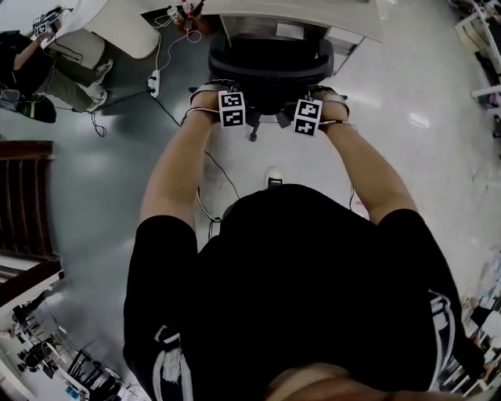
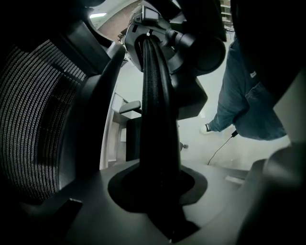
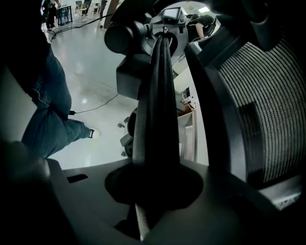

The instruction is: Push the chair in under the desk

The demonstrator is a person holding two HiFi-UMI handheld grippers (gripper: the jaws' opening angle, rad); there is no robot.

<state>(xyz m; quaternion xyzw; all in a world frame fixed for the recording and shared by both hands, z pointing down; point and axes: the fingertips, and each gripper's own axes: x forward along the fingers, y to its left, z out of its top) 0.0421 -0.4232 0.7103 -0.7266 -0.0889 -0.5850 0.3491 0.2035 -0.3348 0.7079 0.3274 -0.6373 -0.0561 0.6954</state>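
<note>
Glossy pale floor (image 1: 423, 94) lies open either side of the black chair (image 1: 270, 63), which meets the white desk (image 1: 313, 16) at its near edge. Left gripper (image 1: 213, 88) and right gripper (image 1: 329, 94) each clamp the chair's back rim (image 2: 155, 119). A cable (image 1: 168, 110) trails on the floor at the left.

The chair (image 1: 270, 66) is black; its mesh back (image 2: 33, 119) shows fine pale-grey ribbing. The desk (image 1: 344, 19) is white, the floor (image 1: 117, 180) glossy pale grey. The cubes (image 1: 232, 109) bear black squares on white. The shirt (image 1: 290, 274) is black, white-striped at the sleeves; the jeans (image 2: 248, 100) are blue.
</note>
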